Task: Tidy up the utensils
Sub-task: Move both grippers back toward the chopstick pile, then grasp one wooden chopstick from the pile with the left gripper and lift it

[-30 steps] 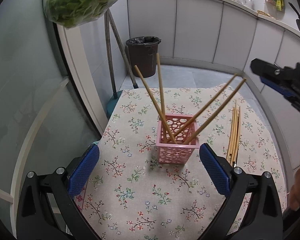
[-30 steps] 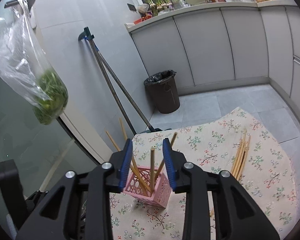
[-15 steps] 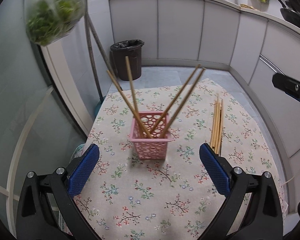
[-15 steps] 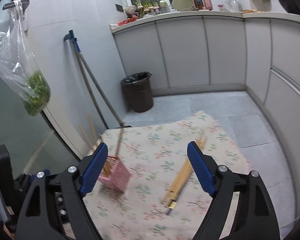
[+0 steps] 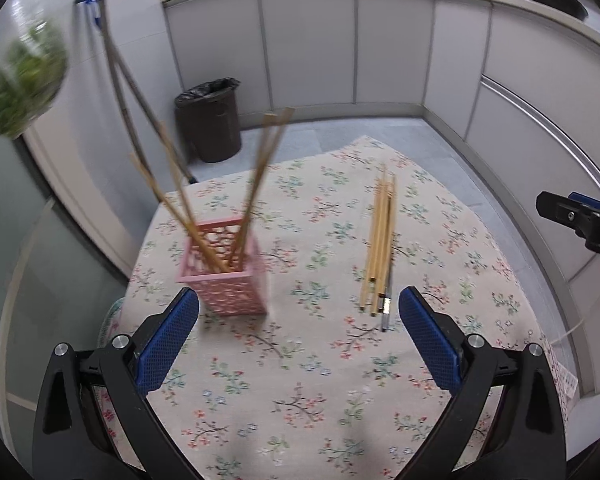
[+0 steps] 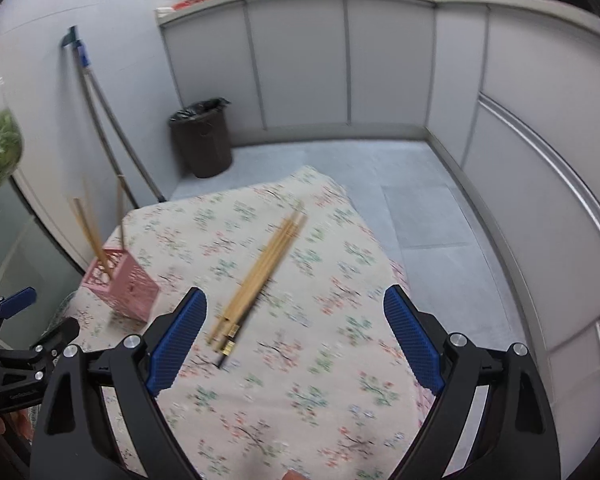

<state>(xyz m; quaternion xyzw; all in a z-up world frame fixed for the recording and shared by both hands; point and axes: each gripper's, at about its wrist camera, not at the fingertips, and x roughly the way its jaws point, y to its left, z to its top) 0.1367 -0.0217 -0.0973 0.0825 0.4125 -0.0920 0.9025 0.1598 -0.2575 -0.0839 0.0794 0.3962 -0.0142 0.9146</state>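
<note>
In the left wrist view the left gripper [image 5: 299, 312] has its jaws wide and empty over the floral bench [image 5: 324, 380], the pink basket [image 5: 224, 268] at centre left holding motion-blurred chopsticks [image 5: 220, 196]. The right gripper [image 6: 295, 322], jaws opening with nothing pressed between them, frames the loose chopstick bundle [image 6: 260, 272] at frame centre. The bundle's near tips are smeared, so its count is unclear.
</note>
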